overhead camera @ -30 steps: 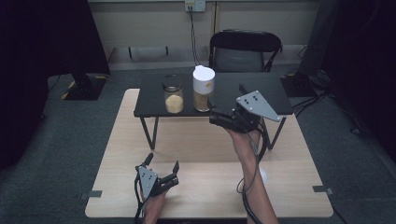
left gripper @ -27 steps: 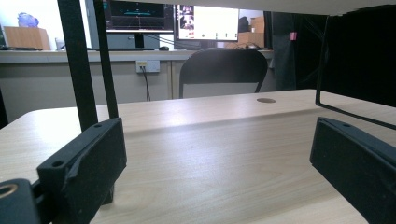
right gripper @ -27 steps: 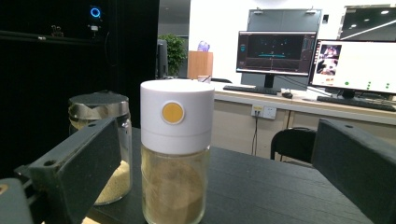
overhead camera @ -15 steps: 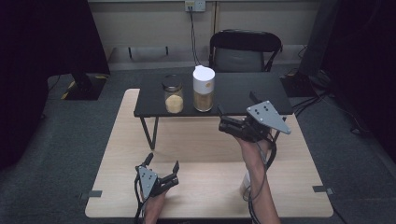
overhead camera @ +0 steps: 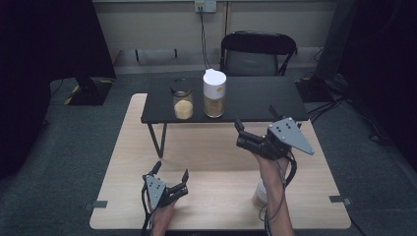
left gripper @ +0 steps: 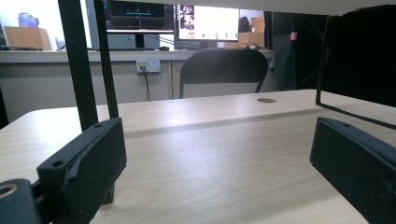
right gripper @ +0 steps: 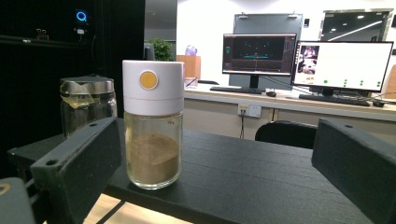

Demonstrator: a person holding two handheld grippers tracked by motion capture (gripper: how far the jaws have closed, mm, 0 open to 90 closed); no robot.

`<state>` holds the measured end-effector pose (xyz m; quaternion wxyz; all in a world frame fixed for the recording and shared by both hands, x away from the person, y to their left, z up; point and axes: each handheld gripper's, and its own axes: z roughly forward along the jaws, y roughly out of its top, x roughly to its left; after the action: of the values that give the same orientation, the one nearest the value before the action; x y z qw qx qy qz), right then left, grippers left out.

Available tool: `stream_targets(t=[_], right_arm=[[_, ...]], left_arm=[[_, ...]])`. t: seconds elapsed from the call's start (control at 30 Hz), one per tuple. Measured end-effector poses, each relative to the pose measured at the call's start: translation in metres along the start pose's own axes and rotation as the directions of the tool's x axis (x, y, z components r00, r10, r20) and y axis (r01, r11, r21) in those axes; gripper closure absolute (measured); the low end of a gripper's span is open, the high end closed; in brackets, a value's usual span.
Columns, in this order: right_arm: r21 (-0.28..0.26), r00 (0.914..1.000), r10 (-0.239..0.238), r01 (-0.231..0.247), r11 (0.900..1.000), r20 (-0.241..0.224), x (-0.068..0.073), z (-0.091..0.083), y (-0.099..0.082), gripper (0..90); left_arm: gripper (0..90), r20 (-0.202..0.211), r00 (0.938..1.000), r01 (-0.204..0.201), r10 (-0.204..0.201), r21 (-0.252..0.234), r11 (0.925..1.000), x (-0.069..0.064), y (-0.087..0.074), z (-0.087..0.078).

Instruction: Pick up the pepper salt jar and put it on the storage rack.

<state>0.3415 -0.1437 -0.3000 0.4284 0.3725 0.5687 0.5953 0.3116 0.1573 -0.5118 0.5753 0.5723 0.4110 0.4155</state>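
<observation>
On the far half of the pale wooden desk point(overhead camera: 216, 162) stands a low black shelf on thin metal legs point(overhead camera: 255, 98), and it carries the 2 things I care about. The clear glass jar with the white cap and yellow button point(right gripper: 152, 125), part full of tan powder, stands near the shelf's left end. The shorter clear glass jar with the dark lid point(right gripper: 88, 105), holding a yellowish filling, stands just beside it, to its left in the high view.

I hold my right tongs point(overhead camera: 242, 136) raised at shelf height, to the right of and nearer than both jars, pointed toward them, so the white-capped jar sits between the jaws in the right gripper view. The jaws are spread wide and grip nothing. That lines me up, I judge, for a straight reach at that jar's glass body, below the cap.

My left tongs point(overhead camera: 171, 178) rest low at the near left of the desk, also wide apart and empty, aimed under the shelf. I keep them there out of the way, I think, ready to steady a jar if needed.
</observation>
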Motion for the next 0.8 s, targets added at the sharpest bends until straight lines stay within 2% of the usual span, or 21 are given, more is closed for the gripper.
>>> stream_targets(t=[0.27, 0.8], right_arm=[[-0.024, 0.9999, 0.007, -0.007, 0.9997, 0.013, -0.002, -0.013, 0.0, 0.8], [-0.022, 0.9979, 0.025, -0.024, 0.9995, 0.06, -0.016, -0.035, -0.016, 0.8]], left_arm=[[3.2, 0.0, 1.0, 0.0, 0.0, 0.0, 1.0, 0.0, 0.0, 0.0], [3.3, -0.001, 1.0, 0.0, 0.0, 0.0, 1.0, 0.0, 0.0, 0.0]])
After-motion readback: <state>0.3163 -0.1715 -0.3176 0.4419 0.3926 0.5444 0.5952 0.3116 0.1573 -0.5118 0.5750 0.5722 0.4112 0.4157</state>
